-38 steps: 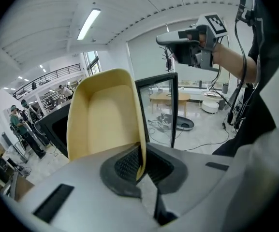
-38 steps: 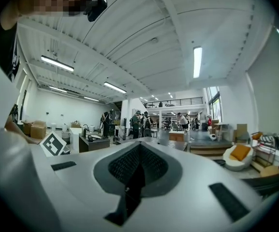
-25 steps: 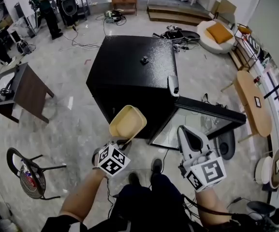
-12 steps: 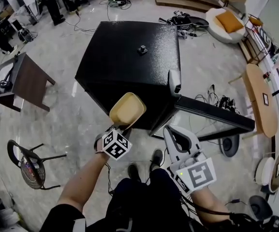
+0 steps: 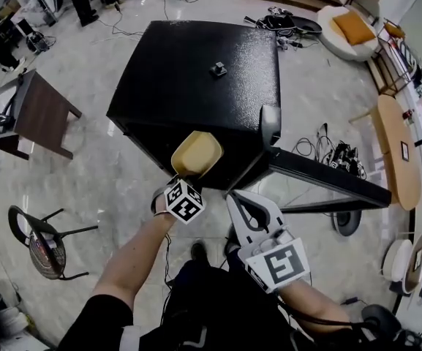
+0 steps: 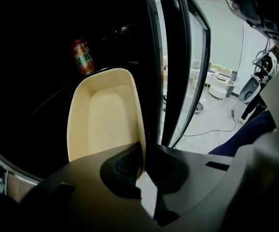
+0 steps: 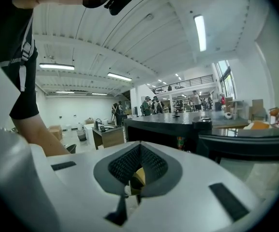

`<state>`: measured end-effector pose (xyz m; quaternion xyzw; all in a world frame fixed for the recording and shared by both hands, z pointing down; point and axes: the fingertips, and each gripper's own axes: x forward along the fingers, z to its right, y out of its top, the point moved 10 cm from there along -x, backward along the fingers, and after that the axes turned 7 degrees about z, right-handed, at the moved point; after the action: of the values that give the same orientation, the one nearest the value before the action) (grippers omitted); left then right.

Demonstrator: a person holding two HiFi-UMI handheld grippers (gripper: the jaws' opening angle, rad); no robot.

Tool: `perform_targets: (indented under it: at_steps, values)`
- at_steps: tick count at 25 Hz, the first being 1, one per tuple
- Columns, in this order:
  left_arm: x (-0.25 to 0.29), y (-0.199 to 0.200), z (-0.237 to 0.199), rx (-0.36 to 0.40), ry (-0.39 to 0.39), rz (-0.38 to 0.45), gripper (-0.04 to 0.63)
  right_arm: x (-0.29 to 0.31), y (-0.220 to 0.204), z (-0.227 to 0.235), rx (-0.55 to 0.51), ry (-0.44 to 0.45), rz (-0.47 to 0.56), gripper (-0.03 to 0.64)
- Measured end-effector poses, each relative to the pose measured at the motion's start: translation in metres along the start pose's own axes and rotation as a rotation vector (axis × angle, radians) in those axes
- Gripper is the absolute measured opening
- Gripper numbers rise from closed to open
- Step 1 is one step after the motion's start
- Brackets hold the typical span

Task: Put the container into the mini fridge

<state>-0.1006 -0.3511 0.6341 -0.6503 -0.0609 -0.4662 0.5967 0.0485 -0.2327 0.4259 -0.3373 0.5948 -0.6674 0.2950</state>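
At the mouth of the mini fridge [image 5: 196, 72], the beige container [image 6: 105, 115] is clamped by its rim in the left tongs [image 6: 140, 159], its long axis pointed toward 12 o'clock into the dark interior. The right tongs [image 5: 246, 205] are held together, empty, at 4 o'clock.

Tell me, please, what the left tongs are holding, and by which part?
The left tongs pinch the cream container by its rim, at the near corner.
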Motion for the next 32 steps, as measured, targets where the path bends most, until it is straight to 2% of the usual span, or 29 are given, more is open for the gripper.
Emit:
perform_targets:
  at_steps: [6, 12, 17, 22, 26, 32]
  values:
    - [0.019, -0.006, -0.007, -0.015, 0.011, 0.005, 0.012, 0.012, -0.004, -0.001, 0.0, 0.013, -0.011, 0.012]
    - [0.046, -0.017, -0.014, -0.01, 0.002, -0.052, 0.012, 0.028, -0.017, -0.006, 0.007, 0.006, -0.008, 0.012]
    - [0.061, -0.024, -0.01, -0.005, -0.019, -0.067, 0.012, 0.044, -0.029, -0.019, 0.002, 0.007, 0.007, 0.012]
    - [0.073, -0.025, -0.013, -0.01, -0.016, -0.074, 0.012, 0.054, -0.045, -0.012, 0.002, 0.005, 0.004, 0.012]
    - [0.08, -0.027, -0.014, 0.022, -0.02, -0.073, 0.012, 0.063, -0.06, -0.006, 0.016, -0.03, -0.002, 0.012]
    - [0.083, -0.023, -0.02, 0.038, -0.032, -0.076, 0.012, 0.07, -0.074, 0.001, 0.044, -0.03, -0.011, 0.012]
